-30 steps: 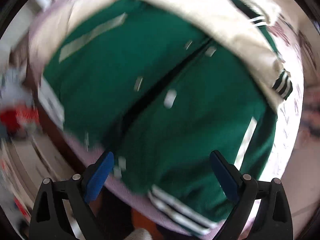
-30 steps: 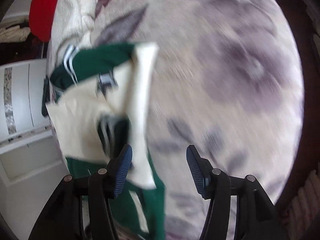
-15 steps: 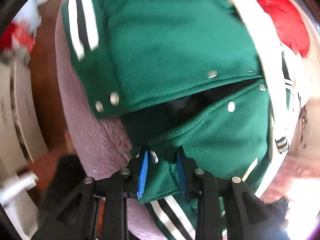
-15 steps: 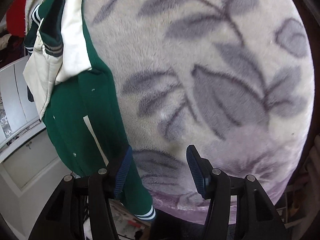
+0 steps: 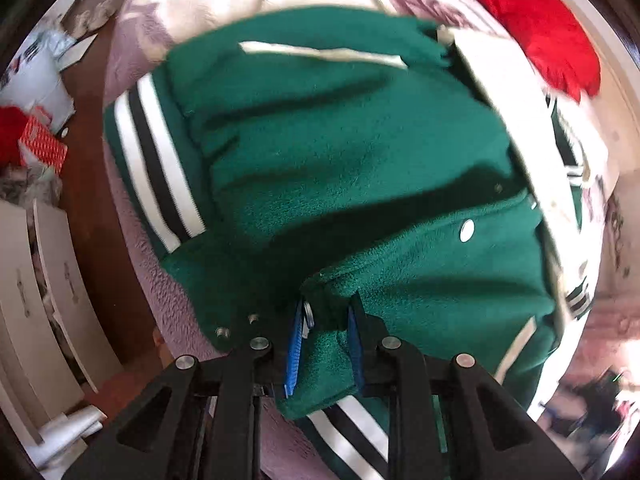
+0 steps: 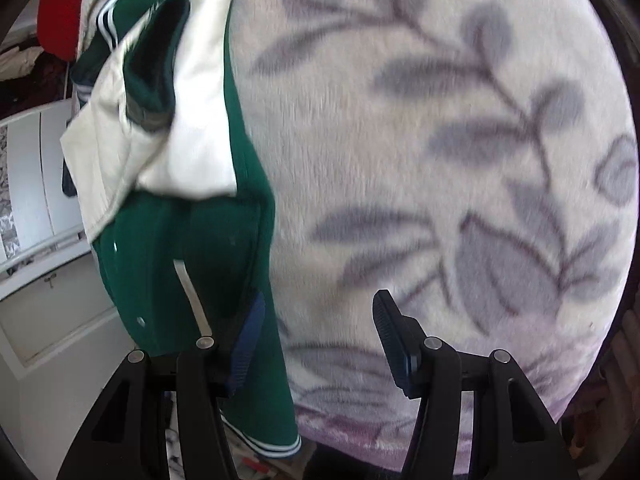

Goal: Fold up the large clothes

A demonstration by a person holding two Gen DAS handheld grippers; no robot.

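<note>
Basically the green fleece varsity jacket with cream sleeves and striped ribbed hem [image 5: 360,152] is soft, bulky, fairly heavy; it'll sag, so hems and front edges look like the best holds. It lies on the pale leaf-print plush blanket [image 6: 440,160] covering the bed. Left tool [image 5: 324,340] has just closed, clamped on the snap-front edge. Right tool [image 6: 316,336] stands apart, empty, beside the jacket's side edge.

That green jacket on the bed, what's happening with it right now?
A person with a gripper in each hand is folding a green varsity jacket spread on a leaf-patterned blanket. The left gripper has just closed on a fold of the jacket's front edge near the striped hem and pinches it. The right gripper is open over the blanket beside the jacket's side, holding nothing. A red garment lies beyond.
</note>
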